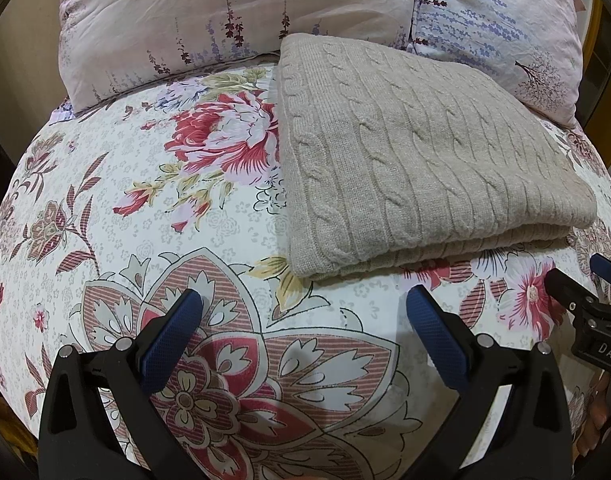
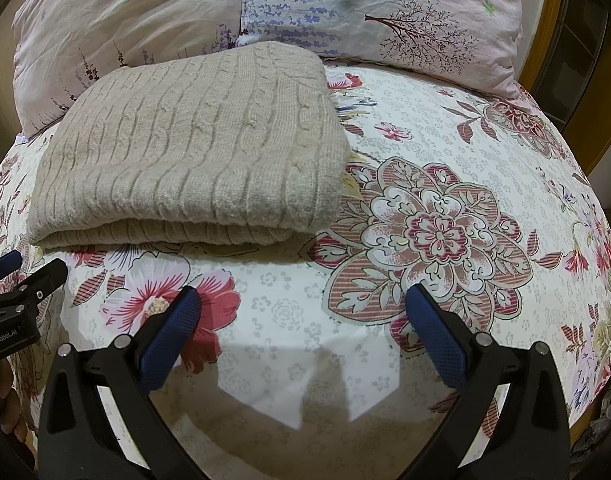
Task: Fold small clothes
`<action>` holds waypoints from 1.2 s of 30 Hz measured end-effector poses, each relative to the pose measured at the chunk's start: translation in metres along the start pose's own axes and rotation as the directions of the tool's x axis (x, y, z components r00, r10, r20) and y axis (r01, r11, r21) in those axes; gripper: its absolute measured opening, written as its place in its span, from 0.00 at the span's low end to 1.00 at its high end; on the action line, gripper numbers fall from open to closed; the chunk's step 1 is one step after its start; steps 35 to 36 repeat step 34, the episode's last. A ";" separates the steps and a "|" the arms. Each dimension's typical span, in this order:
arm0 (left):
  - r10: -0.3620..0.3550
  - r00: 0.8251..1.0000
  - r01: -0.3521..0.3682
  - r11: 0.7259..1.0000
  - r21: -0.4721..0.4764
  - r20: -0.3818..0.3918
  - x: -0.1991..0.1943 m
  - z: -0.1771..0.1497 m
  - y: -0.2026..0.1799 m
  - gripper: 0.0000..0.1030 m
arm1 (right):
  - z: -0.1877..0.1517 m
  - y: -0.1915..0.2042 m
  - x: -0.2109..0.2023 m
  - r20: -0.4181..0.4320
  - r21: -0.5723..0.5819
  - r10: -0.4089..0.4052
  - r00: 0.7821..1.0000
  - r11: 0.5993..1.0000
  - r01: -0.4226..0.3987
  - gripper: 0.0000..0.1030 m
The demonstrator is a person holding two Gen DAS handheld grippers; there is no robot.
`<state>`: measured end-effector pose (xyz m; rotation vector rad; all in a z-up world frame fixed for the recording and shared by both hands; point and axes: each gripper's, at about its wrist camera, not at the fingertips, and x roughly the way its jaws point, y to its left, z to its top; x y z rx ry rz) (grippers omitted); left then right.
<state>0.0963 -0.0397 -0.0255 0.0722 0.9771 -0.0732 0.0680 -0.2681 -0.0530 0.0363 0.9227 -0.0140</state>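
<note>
Left wrist view showed the left gripper (image 1: 303, 300) spread near a folded, soft, floppy sweater (image 1: 417, 168); grip its thick near fold.

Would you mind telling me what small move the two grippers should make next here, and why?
Probably draw both back and leave the sweater alone. It already lies on the bedspread as a tidy rectangle with its folded edge nearest, and the left gripper and right gripper are both open, empty and short of it. No other loose garment shows in either view.
</note>
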 end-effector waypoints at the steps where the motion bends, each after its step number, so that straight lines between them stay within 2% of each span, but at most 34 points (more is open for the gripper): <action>1: 0.000 1.000 0.000 1.000 0.000 0.000 0.000 0.000 0.000 0.99 | 0.000 0.000 0.000 0.000 0.000 0.000 1.000 1.000 0.000 0.98; 36: -0.005 1.000 0.005 1.000 0.011 0.001 0.003 0.002 0.001 0.99 | 0.000 -0.001 0.000 -0.001 -0.005 0.004 1.000 1.000 -0.004 0.98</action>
